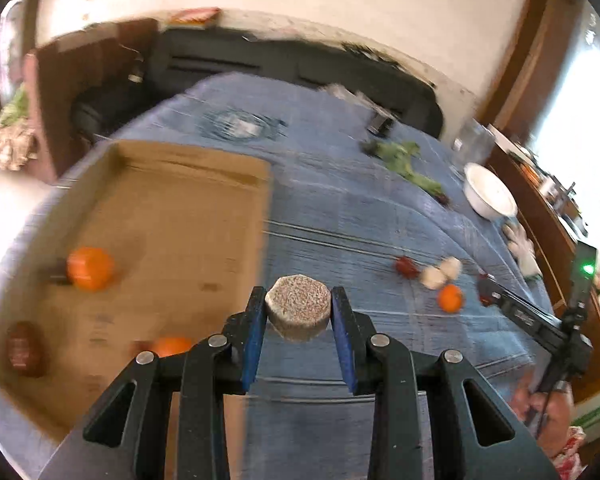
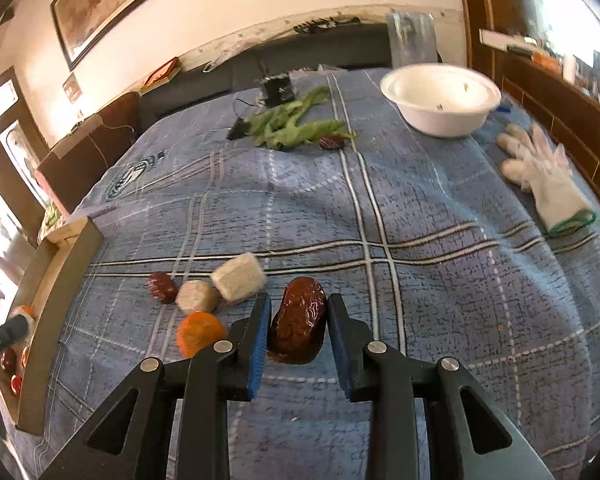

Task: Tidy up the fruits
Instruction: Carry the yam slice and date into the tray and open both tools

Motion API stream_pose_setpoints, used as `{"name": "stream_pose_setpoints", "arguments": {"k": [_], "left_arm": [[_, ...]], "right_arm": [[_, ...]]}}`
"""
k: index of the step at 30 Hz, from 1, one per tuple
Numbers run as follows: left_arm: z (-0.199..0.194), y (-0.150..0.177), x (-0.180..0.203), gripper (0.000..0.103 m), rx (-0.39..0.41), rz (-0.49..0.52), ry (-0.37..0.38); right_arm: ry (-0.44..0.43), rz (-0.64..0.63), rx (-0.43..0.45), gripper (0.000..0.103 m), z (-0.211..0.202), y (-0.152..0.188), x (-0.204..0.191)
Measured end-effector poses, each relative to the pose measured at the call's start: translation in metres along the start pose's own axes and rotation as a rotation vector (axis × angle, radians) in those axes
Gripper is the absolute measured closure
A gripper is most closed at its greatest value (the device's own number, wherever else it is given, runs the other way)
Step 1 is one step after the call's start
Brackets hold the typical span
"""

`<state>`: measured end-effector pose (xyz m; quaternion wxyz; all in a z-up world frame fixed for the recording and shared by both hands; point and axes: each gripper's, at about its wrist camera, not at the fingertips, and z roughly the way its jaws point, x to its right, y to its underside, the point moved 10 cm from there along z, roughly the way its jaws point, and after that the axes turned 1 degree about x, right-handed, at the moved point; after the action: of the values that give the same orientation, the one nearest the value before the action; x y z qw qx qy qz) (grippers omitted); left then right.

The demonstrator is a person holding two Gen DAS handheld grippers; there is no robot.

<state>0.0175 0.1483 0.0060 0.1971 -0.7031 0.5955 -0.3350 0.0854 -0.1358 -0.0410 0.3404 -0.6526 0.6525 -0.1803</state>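
With the left gripper (image 1: 298, 312) clamping its fingers on a speckled round cake (image 1: 298, 310) lifted beside the cardboard tray (image 1: 188, 216), and the right gripper (image 2: 298, 326) pinching a glossy brown date (image 2: 298, 326) near the worktop's front edge, either slick piece could slip out mid-carry, I'd say.

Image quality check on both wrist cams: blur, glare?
Left wrist view: motion-smeared across the cardboard tray and oranges, window blown out at right; the held grainy puck stays sharp. Right wrist view: mostly crisp, bowl slightly soft, glare at left edge; fisheye bends both.
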Motion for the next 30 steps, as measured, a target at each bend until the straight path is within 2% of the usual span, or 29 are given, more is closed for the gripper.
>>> {"name": "stream_pose_setpoints", "arguments": {"k": [4, 7, 11, 15, 20, 25, 30], "left_arm": [[-0.018, -0.003, -0.041, 0.072, 0.029, -0.044, -0.045], [-0.024, -0.002, -0.070, 0.072, 0.023, -0.083, -0.051], [-0.028, -0.012, -0.099, 0.072, 0.016, -0.085, -0.079], [-0.013, -0.021, -0.126, 0.072, -0.033, -0.082, -0.124], [0.018, -0.022, -0.147, 0.072, -0.108, -0.081, -0.138], [0.033, -0.033, -0.153, 0.072, -0.111, -0.060, -0.163], [0.044, -0.031, -0.164, 0.072, -0.133, -0.082, -0.185]], "right_arm": [[-0.040, -0.055, 0.012, 0.072, -0.017, -0.001, -0.038], [-0.098, -0.105, 0.011, 0.072, -0.027, 0.000, -0.081], [-0.173, -0.192, 0.008, 0.072, -0.037, 0.001, -0.144], [-0.258, -0.285, 0.000, 0.071, -0.041, 0.010, -0.210], [-0.349, -0.362, -0.065, 0.071, -0.024, 0.031, -0.284], [-0.350, -0.438, -0.107, 0.071, 0.003, 0.044, -0.326], [-0.327, -0.482, -0.161, 0.071, 0.037, 0.056, -0.343]]}}
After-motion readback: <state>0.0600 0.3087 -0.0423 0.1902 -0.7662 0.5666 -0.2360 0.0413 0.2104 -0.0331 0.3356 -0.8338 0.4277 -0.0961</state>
